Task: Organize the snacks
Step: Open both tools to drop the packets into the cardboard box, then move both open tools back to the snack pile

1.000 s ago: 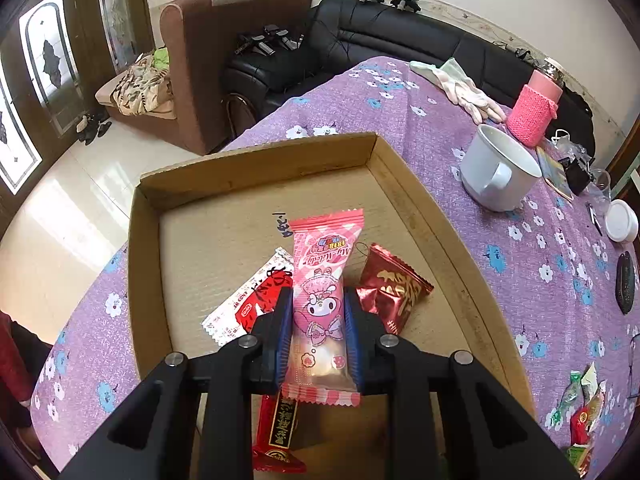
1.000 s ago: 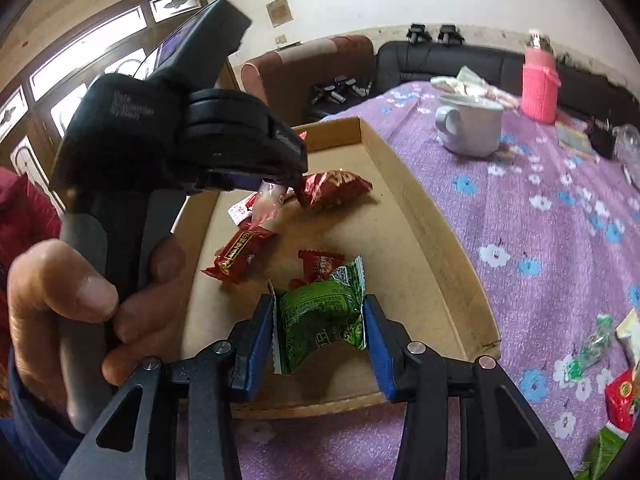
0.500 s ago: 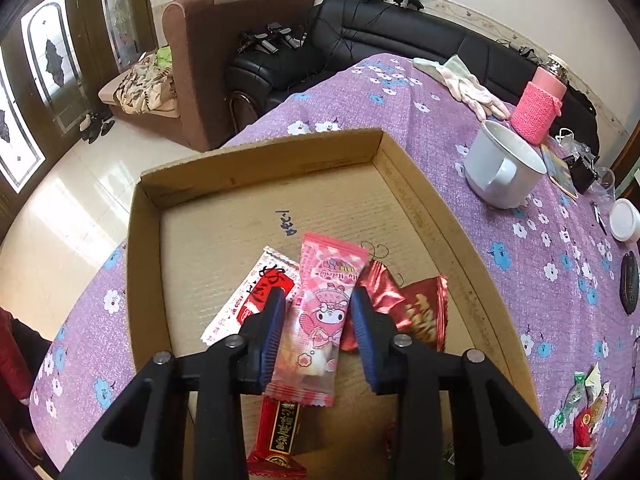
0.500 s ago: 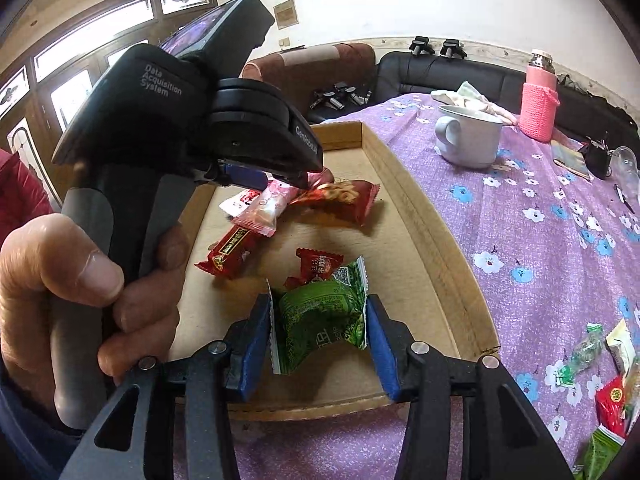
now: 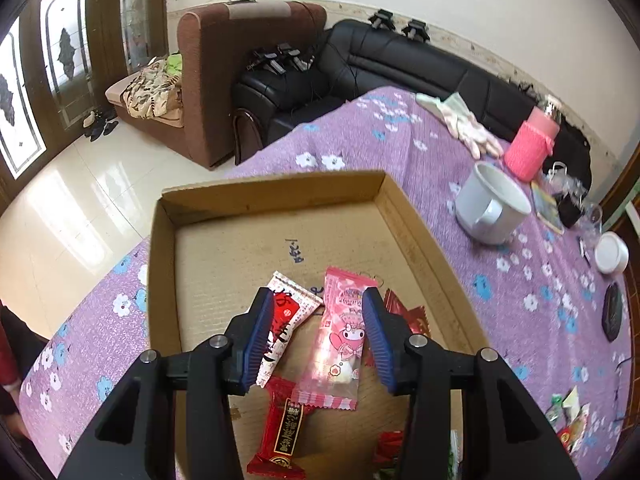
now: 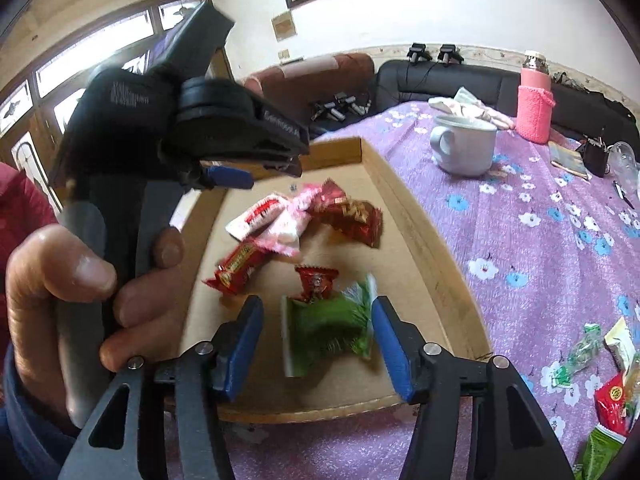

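A shallow cardboard box [image 5: 192,196] sits on the purple flowered tablecloth. My left gripper [image 5: 318,336] is open above it; the pink cartoon snack [image 5: 340,340] lies loose in the box between the jaws, beside a white-and-red packet [image 5: 288,308], a dark red packet [image 5: 404,316] and a red bar [image 5: 286,436]. My right gripper [image 6: 318,344] is open near the box's front edge [image 6: 320,410]; the green snack [image 6: 328,328] lies in the box between the jaws, touching neither pad. A small red candy [image 6: 316,280] lies just behind it.
A white mug [image 5: 490,208], pink knitted bottle [image 5: 530,148] and gloves [image 5: 464,124] stand on the table beyond the box. Loose snacks [image 6: 600,368] lie on the cloth at the right. The hand holding the left gripper [image 6: 120,240] fills the left of the right wrist view.
Both grippers opened. The left let the pink snack drop onto the pile and rose. The right let the green snack drop into the box.
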A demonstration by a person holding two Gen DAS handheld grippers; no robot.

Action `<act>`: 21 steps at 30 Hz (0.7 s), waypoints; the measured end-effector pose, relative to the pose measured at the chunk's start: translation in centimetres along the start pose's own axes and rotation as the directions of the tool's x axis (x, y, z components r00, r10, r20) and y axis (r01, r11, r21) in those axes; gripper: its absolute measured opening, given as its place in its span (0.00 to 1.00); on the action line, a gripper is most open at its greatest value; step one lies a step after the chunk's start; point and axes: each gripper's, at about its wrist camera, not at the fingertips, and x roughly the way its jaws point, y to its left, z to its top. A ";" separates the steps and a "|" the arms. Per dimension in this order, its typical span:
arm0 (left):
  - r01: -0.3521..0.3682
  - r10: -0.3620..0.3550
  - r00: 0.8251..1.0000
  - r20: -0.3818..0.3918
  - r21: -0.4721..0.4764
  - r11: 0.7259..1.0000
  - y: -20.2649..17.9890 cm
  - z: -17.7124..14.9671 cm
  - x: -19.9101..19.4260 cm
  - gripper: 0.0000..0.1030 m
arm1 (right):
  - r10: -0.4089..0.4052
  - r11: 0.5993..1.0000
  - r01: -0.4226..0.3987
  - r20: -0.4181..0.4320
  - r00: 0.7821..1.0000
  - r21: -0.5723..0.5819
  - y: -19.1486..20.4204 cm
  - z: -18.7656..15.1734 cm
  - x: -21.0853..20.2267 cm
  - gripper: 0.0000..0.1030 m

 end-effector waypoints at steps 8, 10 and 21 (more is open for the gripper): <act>0.026 -0.025 0.997 0.080 -0.011 1.000 0.1 -0.1 -2.0 0.44 | 0.013 0.998 -0.017 0.058 0.998 0.061 -1.2 1.2 -2.4 0.63; 0.025 -0.026 0.995 0.097 0.008 1.000 -0.5 -0.2 -2.3 0.44 | 0.022 0.995 -0.030 0.075 0.997 0.098 -1.9 1.4 -3.5 0.63; 0.099 -0.127 0.981 0.148 0.184 0.978 -4.6 -2.0 -4.4 0.45 | -0.072 0.955 0.012 0.193 0.978 0.296 -8.3 -2.6 -13.5 0.63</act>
